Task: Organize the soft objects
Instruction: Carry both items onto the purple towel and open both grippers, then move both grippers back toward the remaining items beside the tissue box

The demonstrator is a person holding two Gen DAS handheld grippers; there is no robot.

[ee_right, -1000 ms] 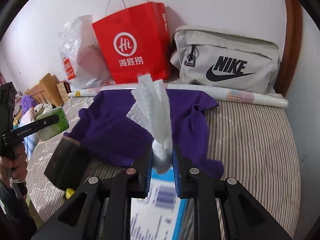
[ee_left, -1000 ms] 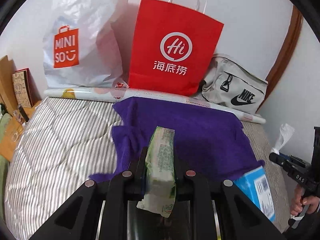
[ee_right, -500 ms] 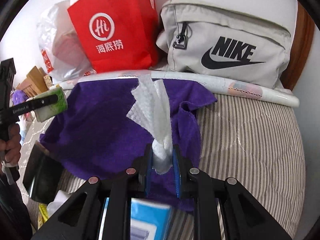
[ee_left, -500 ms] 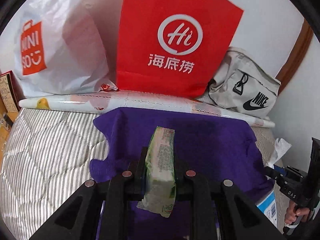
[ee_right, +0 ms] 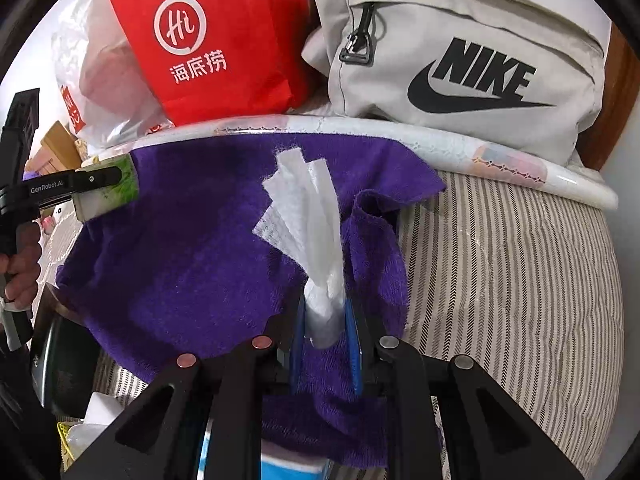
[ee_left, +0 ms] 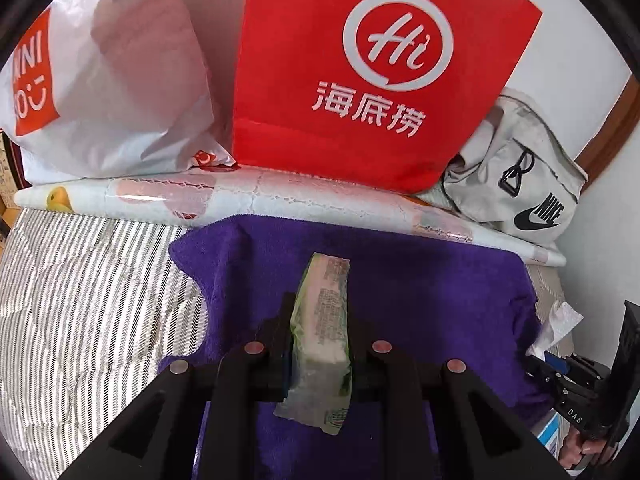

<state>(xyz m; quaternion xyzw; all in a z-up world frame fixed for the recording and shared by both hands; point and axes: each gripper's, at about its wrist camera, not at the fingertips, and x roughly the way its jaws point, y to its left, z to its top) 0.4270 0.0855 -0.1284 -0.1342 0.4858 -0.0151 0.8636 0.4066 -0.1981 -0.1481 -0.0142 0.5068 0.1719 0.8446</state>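
My left tongs pinch a soft green-and-white tissue pack, its crinkly film wrapper standing on edge between the pads, hanging over the purple towel. In the right wrist view I see the same pack clamped at the far left, over the towel's left edge. My right tongs pinch a white tissue, bunched at the pads and fanning out above into flat embossed pleats; a blue-and-white packet shows below the tongs, mostly hidden, so I cannot tell how it connects to the tissue.

The towel is plush and fuzzy, spread on the bed, with its right corner folded up into a ridge. The bed cover is quilted with fine grey-and-white stripes. Along the far edge lies a glossy printed roll, touching the towel's far hem. Behind it stand a stiff red paper bag, a crumpled white plastic bag and a pale canvas Nike bag, all against the wall, closing off that side.

Open striped bed lies to the right of the towel and, in the left view, to its left
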